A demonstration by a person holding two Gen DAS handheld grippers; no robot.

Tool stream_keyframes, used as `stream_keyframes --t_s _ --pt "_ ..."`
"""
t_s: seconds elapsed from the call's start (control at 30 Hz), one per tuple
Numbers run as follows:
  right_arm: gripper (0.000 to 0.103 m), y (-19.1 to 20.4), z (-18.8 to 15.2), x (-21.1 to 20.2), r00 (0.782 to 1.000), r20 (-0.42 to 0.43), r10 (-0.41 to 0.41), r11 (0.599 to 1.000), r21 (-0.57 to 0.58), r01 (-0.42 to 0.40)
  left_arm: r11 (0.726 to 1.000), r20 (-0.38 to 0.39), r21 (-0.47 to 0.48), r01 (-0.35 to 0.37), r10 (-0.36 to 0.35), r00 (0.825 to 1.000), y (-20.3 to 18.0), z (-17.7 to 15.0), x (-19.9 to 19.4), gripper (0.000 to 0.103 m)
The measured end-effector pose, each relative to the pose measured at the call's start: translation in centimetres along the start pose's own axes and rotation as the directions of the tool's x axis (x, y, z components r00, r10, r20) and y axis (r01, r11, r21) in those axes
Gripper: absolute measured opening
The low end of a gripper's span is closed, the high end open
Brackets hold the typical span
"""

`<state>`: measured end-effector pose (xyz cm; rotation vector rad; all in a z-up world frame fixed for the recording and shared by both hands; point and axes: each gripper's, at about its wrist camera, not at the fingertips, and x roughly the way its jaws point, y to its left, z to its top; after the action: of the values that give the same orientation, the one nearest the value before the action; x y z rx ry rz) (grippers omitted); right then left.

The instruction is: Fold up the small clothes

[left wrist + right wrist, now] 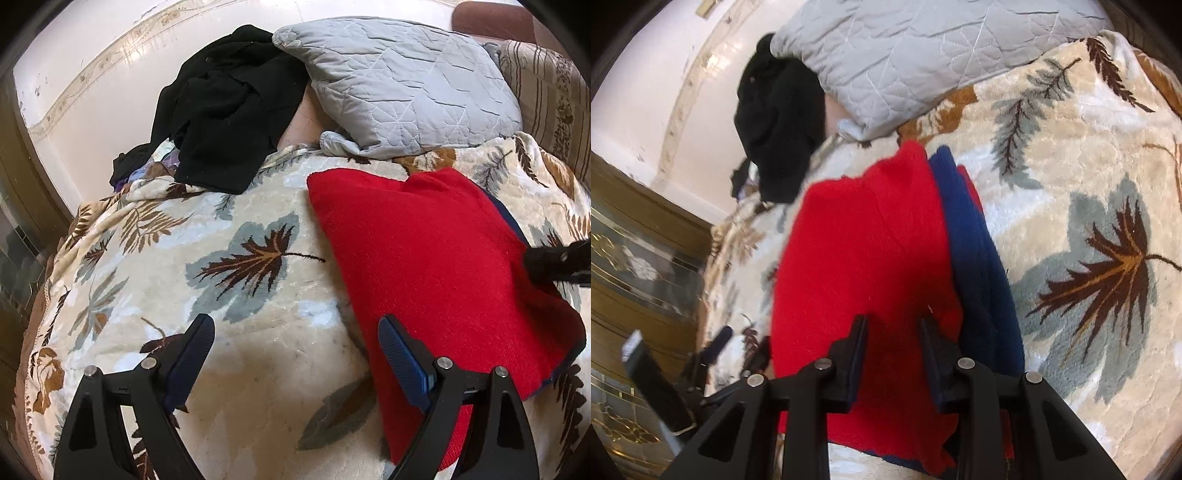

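A red knit garment (436, 266) with a navy-blue edge lies folded flat on the leaf-patterned blanket (207, 258). My left gripper (295, 332) is wide open and empty, low over the blanket, with its right finger at the garment's left edge. The right gripper's tip (554, 262) shows at the garment's right side. In the right wrist view the red garment (860, 251) and its blue part (982, 266) lie below my right gripper (894, 325), which hovers over the red cloth with jaws partly apart and nothing between them.
A pile of black clothes (229, 110) lies at the back left of the bed, beside a grey quilted pillow (399, 81). A striped cushion (554, 110) is at the far right. A wooden cabinet (635, 277) stands beside the bed.
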<state>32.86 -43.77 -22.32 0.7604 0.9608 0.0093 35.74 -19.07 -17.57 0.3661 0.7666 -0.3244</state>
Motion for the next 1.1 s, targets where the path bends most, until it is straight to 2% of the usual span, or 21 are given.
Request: stream_keyframes --t_s 0.07,0.1,0.13,0.17,0.37,0.5,0.57,0.63,0.67,0.8,0.87,0.9,1.0,1.1 --pt "0.039 -0.4 0.2 -0.9 0.999 0.035 0.015 1.0 0.003 -0.015 1.0 -0.001 -0.003 0.0 0.0 1.0 0.0 0.0 0.1 0.09" --pt "0.059 -0.7 0.3 -1.2 0.999 0.048 0.021 1.0 0.014 -0.022 1.0 -0.003 -0.007 0.002 -0.002 1.0 0.1 0.1 0.2 0.09" --pt "0.072 -0.8 0.5 -1.3 0.998 0.063 0.023 0.999 0.027 -0.025 1.0 -0.006 -0.014 0.006 -0.006 1.0 0.2 0.1 0.3 0.09" --pt "0.079 -1.1 0.5 -1.8 0.995 0.097 0.024 0.999 0.045 -0.029 1.0 -0.008 -0.019 0.007 -0.008 1.0 0.3 0.2 0.3 0.09" --pt "0.079 -2.1 1.1 -3.0 0.988 0.139 0.072 0.995 0.055 -0.08 0.999 -0.016 -0.034 -0.001 0.0 1.0 0.4 0.3 0.7 0.09" --pt "0.076 -1.7 1.0 -3.6 0.981 0.169 0.099 0.995 0.008 -0.102 0.998 -0.019 -0.054 0.011 -0.012 1.0 0.8 0.4 0.7 0.09" --pt "0.062 -1.5 0.9 -3.5 0.982 0.165 0.096 0.995 -0.014 -0.095 0.996 -0.022 -0.083 0.021 -0.023 0.999 1.3 0.6 0.7 0.09" --pt "0.043 -1.5 1.0 -2.6 0.986 0.125 0.113 0.994 -0.011 -0.112 0.993 -0.021 -0.118 0.026 -0.028 0.999 2.1 0.6 0.8 0.09" --pt "0.042 -1.5 0.9 -2.1 0.988 0.113 0.109 0.994 -0.01 -0.108 0.992 -0.021 -0.125 0.03 -0.033 0.999 2.2 0.6 0.8 0.09" --pt "0.042 -1.7 0.5 0.9 0.998 0.013 0.06 0.998 0.003 -0.06 0.996 -0.063 -0.071 0.053 -0.058 0.996 1.1 0.2 1.9 0.09" --pt "0.042 -1.8 0.5 1.3 1.0 0.007 0.019 1.0 -0.006 -0.019 0.999 -0.056 -0.046 0.013 -0.015 0.998 0.6 0.0 2.0 0.09" --pt "0.042 -2.0 0.5 1.3 1.0 0.001 0.028 1.0 0.004 -0.028 0.999 -0.053 -0.043 0.013 -0.015 0.998 0.6 0.1 1.9 0.09" --pt "0.042 -2.6 0.8 0.2 0.997 0.019 0.072 0.996 0.044 -0.073 0.995 -0.061 -0.084 0.047 -0.052 0.997 1.4 0.3 1.7 0.09" --pt "0.043 -2.6 0.9 -1.1 0.995 0.061 0.084 0.995 0.044 -0.087 0.992 -0.036 -0.111 0.06 -0.064 0.997 1.9 0.5 1.1 0.09"
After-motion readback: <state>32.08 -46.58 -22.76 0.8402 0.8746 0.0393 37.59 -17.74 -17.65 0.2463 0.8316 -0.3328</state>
